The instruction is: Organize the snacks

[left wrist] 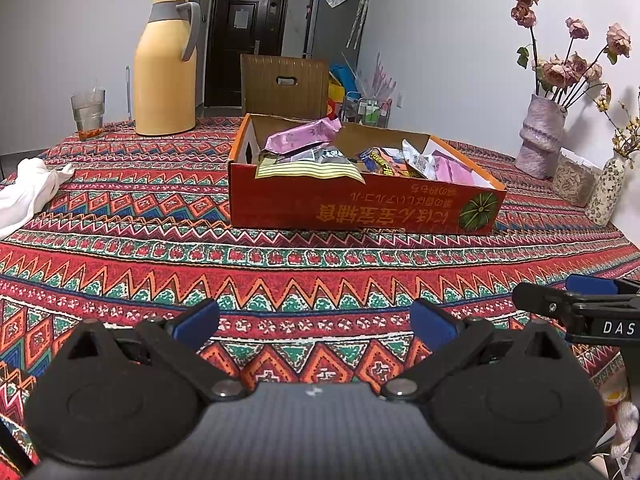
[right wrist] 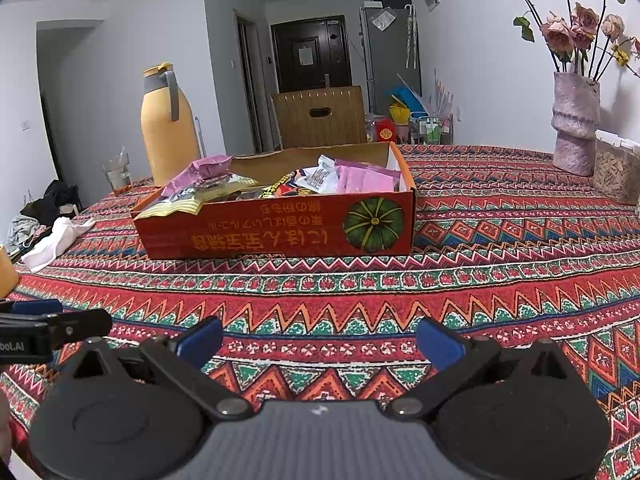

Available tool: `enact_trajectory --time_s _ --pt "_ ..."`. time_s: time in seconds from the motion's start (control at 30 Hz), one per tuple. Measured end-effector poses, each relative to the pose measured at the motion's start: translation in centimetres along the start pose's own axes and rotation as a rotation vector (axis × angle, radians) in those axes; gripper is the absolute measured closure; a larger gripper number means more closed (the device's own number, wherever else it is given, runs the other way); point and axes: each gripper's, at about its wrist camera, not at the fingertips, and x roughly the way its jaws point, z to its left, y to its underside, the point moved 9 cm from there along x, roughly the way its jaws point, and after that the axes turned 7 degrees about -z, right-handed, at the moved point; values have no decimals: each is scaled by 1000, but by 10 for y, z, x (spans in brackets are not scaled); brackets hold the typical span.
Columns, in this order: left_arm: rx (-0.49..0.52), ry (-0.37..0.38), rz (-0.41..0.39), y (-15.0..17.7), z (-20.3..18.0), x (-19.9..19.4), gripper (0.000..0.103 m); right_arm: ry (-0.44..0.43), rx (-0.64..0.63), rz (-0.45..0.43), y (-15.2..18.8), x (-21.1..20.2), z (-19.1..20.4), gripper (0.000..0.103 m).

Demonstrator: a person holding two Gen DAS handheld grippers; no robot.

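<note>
A red cardboard box (left wrist: 352, 208) with a pumpkin picture stands on the patterned tablecloth; it also shows in the right wrist view (right wrist: 280, 232). It holds several snack packets: a pink one (left wrist: 300, 136) on top at the left, a striped yellow one (left wrist: 308, 169), pink ones (right wrist: 364, 180) at the right. My left gripper (left wrist: 314, 322) is open and empty, low over the cloth well short of the box. My right gripper (right wrist: 320, 338) is open and empty beside it, also short of the box. Each gripper shows at the edge of the other's view.
A yellow thermos jug (left wrist: 166, 68) and a glass (left wrist: 89, 114) stand at the back left. A white cloth (left wrist: 28, 192) lies at the left edge. A vase of flowers (left wrist: 540, 140), a jar (left wrist: 574, 182) and a small vase (left wrist: 606, 192) stand at the right. A chair (left wrist: 284, 86) stands behind the table.
</note>
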Motion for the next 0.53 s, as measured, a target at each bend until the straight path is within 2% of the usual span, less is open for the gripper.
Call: enact_trajectory --time_s 0.53 --pt "1 15 -40 -4 -2 -12 0 1 -10 -13 1 -8 4 0"
